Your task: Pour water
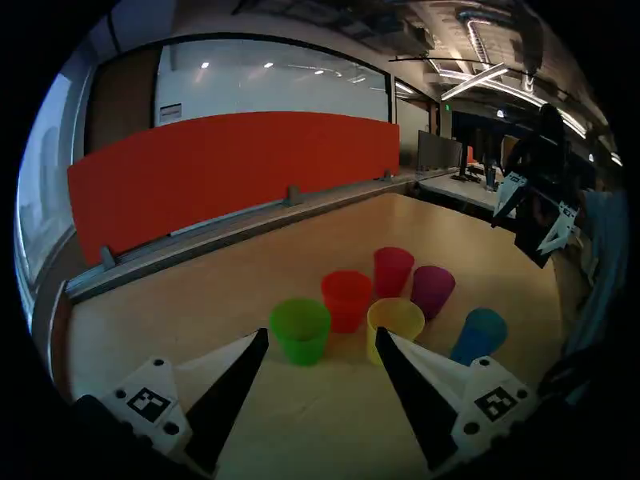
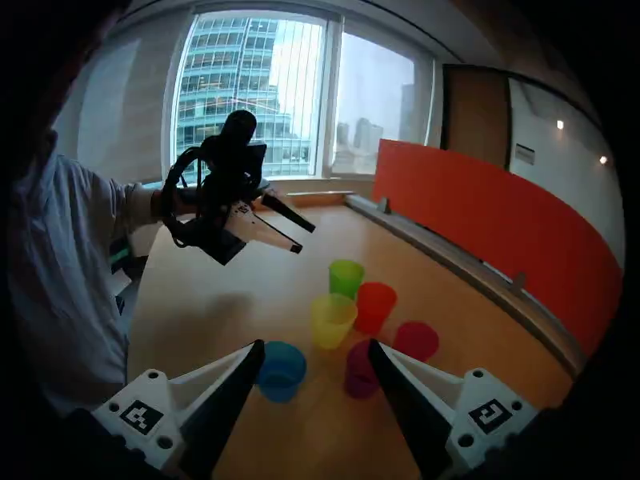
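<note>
Six plastic cups stand grouped on the wooden table [image 1: 200,304]: green [image 1: 300,330], orange-red [image 1: 346,298], crimson [image 1: 393,270], purple [image 1: 433,290], yellow [image 1: 394,326] and blue [image 1: 479,335]. My left gripper [image 1: 320,336] hovers open just short of the green and yellow cups, holding nothing. From the other side, my right gripper [image 2: 314,346] is open and empty above the blue cup [image 2: 280,370] and purple cup [image 2: 362,370]. Beyond them are the yellow [image 2: 332,319], green [image 2: 346,278], orange-red [image 2: 374,306] and crimson [image 2: 416,341] cups. Each gripper appears in the air in the other's view: right gripper [image 1: 520,236], left gripper [image 2: 304,238].
An orange partition [image 1: 240,172] on a metal rail runs along the table's far edge. The person in a white shirt [image 2: 56,264] stands at the table's near side. Large windows [image 2: 256,96] lie behind. Another desk with monitors [image 1: 468,172] stands past the table's end.
</note>
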